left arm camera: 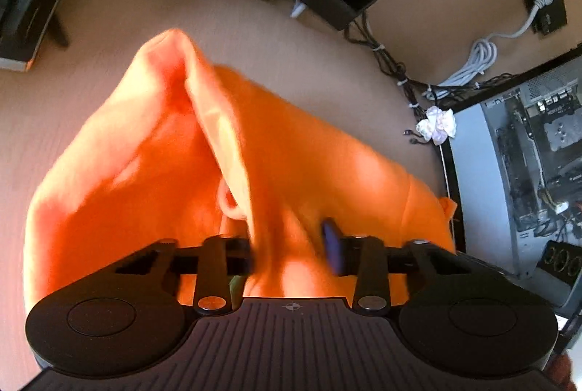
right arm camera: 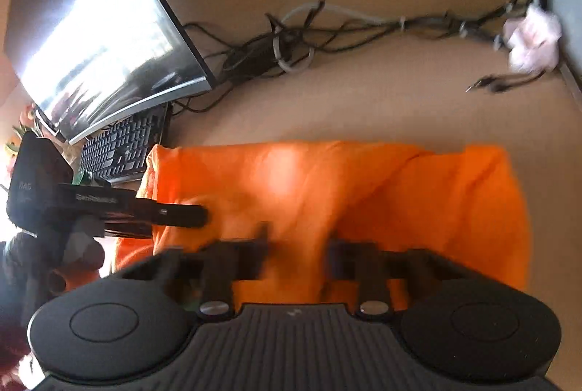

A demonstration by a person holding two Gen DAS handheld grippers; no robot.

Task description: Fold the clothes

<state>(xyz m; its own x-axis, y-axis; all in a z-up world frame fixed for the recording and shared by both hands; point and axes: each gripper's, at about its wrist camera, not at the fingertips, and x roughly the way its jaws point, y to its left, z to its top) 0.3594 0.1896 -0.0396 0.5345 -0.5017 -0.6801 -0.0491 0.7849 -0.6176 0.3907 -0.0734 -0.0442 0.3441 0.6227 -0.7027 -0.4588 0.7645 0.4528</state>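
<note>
An orange garment (left arm camera: 189,165) lies bunched on the light wooden desk (left arm camera: 291,45), raised into a peak at its far left. My left gripper (left arm camera: 291,245) has cloth bunched between its two fingers, which stand a cloth-width apart. In the right wrist view the same garment (right arm camera: 363,194) spreads across the desk in front. My right gripper (right arm camera: 296,252) also has a fold of orange cloth between its blurred fingers. The left gripper (right arm camera: 174,212) shows at the left of that view, reaching into the cloth's left edge.
A monitor (right arm camera: 98,38) and black keyboard (right arm camera: 120,147) stand at the left. A tangle of cables (right arm camera: 291,42) and a crumpled white tissue (right arm camera: 531,38) lie behind the garment. An open computer case (left arm camera: 527,172) stands at the right desk edge.
</note>
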